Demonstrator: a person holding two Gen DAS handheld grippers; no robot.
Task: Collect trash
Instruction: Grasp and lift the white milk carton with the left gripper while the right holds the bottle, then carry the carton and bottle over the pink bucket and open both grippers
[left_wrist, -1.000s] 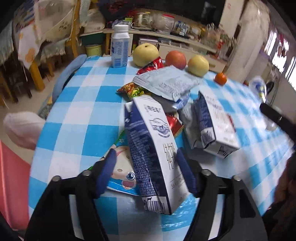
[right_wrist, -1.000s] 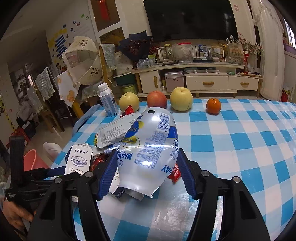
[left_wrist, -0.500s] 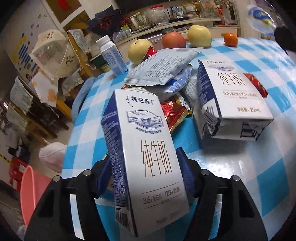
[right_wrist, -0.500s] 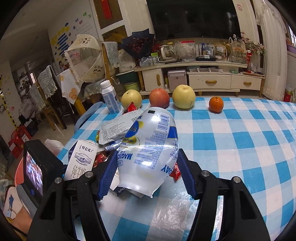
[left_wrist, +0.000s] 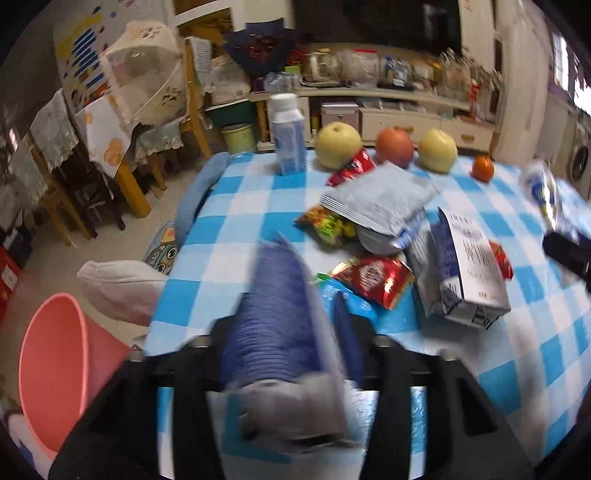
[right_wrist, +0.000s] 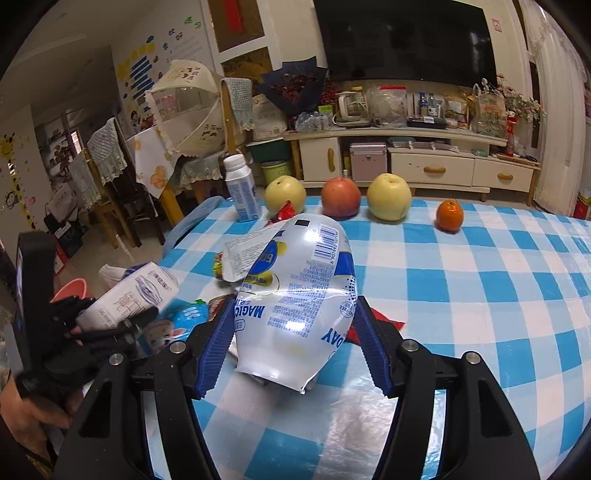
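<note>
A blue-and-white milk carton (left_wrist: 280, 325), blurred and tilted, sits between the fingers of my left gripper (left_wrist: 288, 332), whose jaws are closing on it. The right wrist view shows the same carton (right_wrist: 129, 295) lifted off the table at the left edge, in the left gripper (right_wrist: 107, 325). My right gripper (right_wrist: 293, 347) is shut on a crushed white plastic bottle (right_wrist: 299, 291) held above the checked tablecloth (right_wrist: 480, 288). A second milk carton (left_wrist: 469, 273) lies on its side among a grey packet (left_wrist: 380, 199), a red wrapper (left_wrist: 373, 277) and a blue packet (left_wrist: 343, 295).
A pink bucket (left_wrist: 55, 369) stands on the floor left of the table. At the table's far edge stand a small white bottle (left_wrist: 288, 140), a pear (left_wrist: 338, 146), an apple (left_wrist: 394, 146), another pear (left_wrist: 437, 149) and an orange (left_wrist: 483, 168). Chairs crowd the left.
The left gripper's fingers have drawn in on the milk carton and lifted it off the table, swinging left so the pink bucket shows. The right gripper keeps still with the bottle.
</note>
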